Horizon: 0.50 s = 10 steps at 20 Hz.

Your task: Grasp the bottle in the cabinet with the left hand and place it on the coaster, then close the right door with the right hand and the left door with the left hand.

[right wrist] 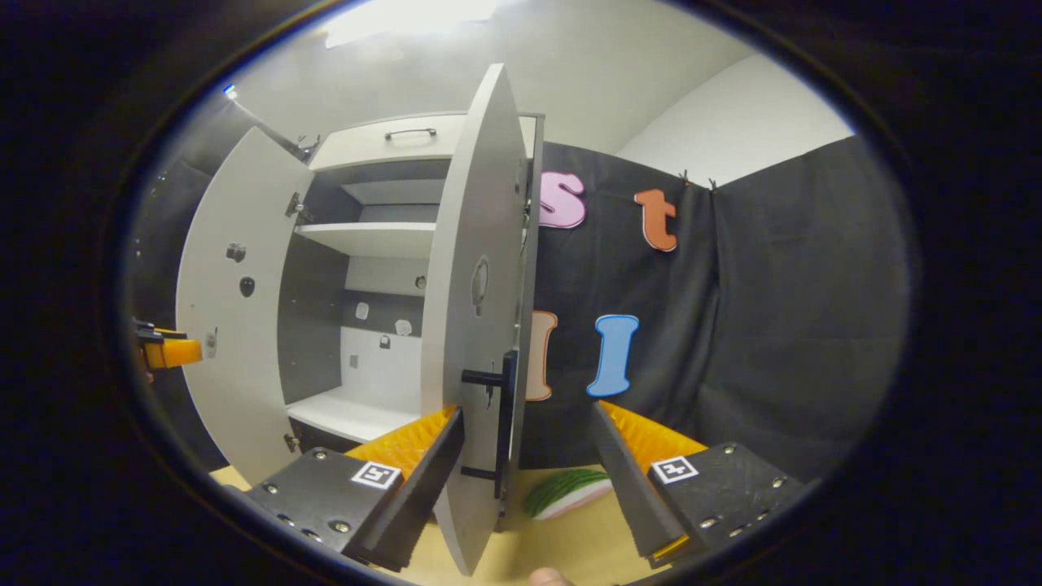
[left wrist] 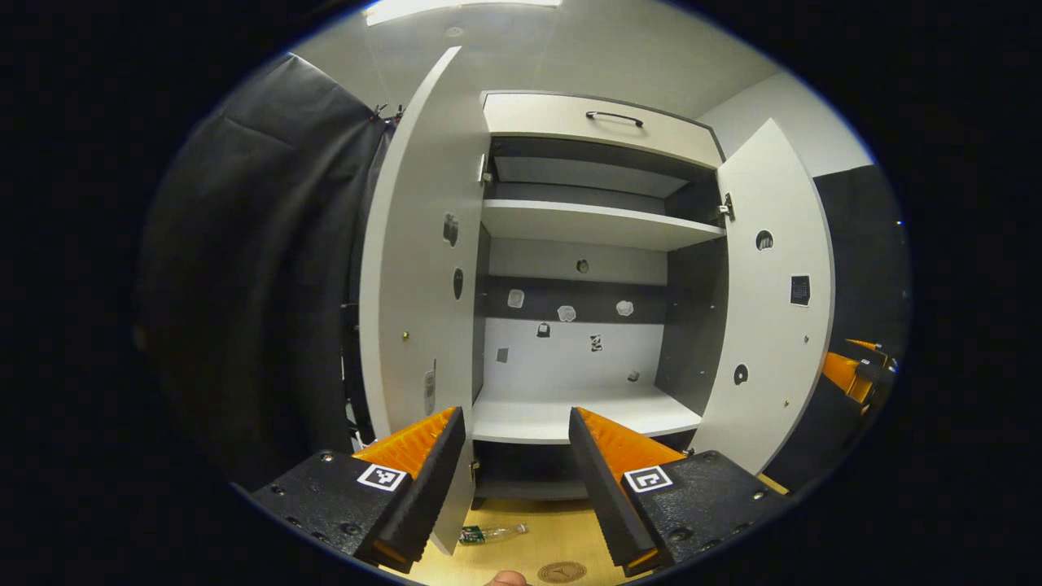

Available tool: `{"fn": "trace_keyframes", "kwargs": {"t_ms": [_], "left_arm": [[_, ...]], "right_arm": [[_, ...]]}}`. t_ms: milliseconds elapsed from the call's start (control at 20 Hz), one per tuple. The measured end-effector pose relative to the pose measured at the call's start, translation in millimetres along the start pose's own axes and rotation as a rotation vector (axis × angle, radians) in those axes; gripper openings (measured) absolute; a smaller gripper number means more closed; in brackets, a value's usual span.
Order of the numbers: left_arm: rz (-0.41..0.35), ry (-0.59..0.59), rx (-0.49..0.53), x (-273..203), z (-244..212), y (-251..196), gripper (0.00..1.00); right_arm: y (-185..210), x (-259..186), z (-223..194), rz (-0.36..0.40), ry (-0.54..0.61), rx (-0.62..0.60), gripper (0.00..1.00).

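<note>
Cabinet [left wrist: 586,244]: both doors stand open, shelves bare.
Bottle [left wrist: 492,534]: lying on the wooden table [left wrist: 553,529], near the coaster [left wrist: 562,571].
Left gripper [left wrist: 516,472]: fingers spread, holding nothing.
Right gripper [right wrist: 527,476]: fingers spread, right door [right wrist: 472,325] edge between them.

Matt white cabinet [left wrist: 594,224], clear plastic bottle [left wrist: 492,534], wood-look table [left wrist: 537,541]

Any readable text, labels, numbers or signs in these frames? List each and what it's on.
Nothing can be read as text.
Green label on the clear plastic bottle, which lies on its side: too small.
Round brown coaster: markings too small.
Black-and-white square markers by the jaws: patterns, no words.
Small pale stickers on the back wall of the white cabinet: blurred.
Dark square patch on its right door: blurred.
</note>
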<state>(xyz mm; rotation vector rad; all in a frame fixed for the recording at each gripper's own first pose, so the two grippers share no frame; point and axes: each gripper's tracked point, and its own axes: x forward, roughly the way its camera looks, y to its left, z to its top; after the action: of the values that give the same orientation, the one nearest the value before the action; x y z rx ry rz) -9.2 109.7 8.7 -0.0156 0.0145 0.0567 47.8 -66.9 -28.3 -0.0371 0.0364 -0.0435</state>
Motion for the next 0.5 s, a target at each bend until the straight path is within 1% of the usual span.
{"fn": "trace_keyframes", "kwargs": {"t_ms": [100,150,200,250,350,500], "left_arm": [[0.014,-0.001,0.000,-1.3,0.7,4.7,0.82],[0.020,-0.002,-0.002,-2.1,1.5,6.9,0.82],[0.022,-0.003,-0.005,-2.9,2.3,7.7,0.82],[0.026,-0.006,-0.008,-3.6,3.6,9.4,0.82],[0.032,-0.010,-0.013,-5.0,5.1,12.5,0.82],[0.045,-0.007,-0.008,-8.2,4.6,20.2,0.82]], "right_arm": [[7.0,1.3,-1.1,0.019,0.003,0.010,0.96],[12.2,2.7,-0.8,0.030,0.003,0.011,0.92],[18.7,4.5,-1.7,0.045,0.004,0.012,0.92],[26.7,5.2,-1.3,0.063,0.004,0.013,0.96],[38.7,10.7,-1.3,0.095,0.007,0.025,0.96],[48.1,16.9,0.7,0.104,0.011,0.044,0.96]]}}
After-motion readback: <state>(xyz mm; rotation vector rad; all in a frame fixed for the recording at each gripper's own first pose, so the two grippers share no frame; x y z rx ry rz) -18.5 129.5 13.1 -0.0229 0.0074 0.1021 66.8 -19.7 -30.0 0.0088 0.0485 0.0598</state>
